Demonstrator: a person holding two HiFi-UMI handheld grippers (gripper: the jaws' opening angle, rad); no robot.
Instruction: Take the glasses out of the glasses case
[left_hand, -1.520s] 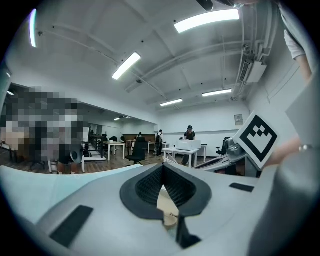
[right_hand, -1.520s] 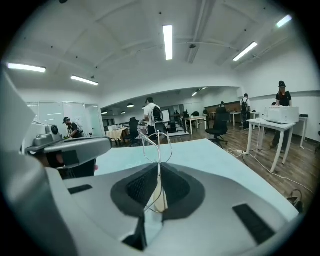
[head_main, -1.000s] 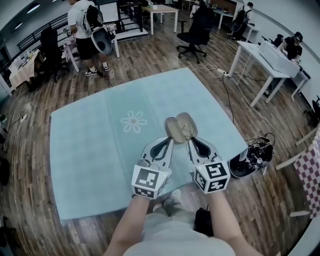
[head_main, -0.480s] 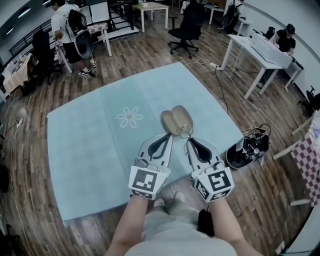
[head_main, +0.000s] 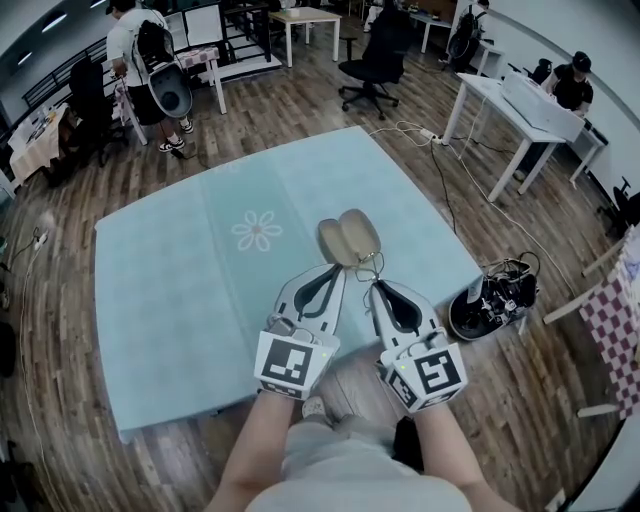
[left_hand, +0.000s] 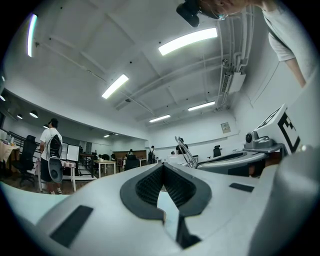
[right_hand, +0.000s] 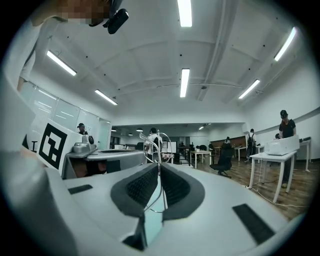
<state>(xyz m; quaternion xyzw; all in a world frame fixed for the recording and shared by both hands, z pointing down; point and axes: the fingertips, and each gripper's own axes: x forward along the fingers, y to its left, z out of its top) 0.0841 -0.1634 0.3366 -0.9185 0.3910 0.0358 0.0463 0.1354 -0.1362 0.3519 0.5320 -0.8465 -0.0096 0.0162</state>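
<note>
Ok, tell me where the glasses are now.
Head view, right of centre: the glasses are clamped in the right gripper, at the open glasses case's near edge.

So the room was a big open office kind of space: wood plank floor (head_main: 300, 110), white walls (right_hand: 300, 95), white ceiling (left_hand: 90, 35) with long strip lights (right_hand: 184, 82). A pale blue mat (head_main: 160, 290) with a daisy print (head_main: 257, 230) lay across the floor. White desks (head_main: 505, 100) stood on the far right, a black office chair (head_main: 372, 60) sat far off in the middle, and there was a wood-topped table (head_main: 305, 14) to its left. Cables (head_main: 440, 165) trailed over the floor by the desks. A checkered cloth (head_main: 622, 320) showed at the right edge.
</note>
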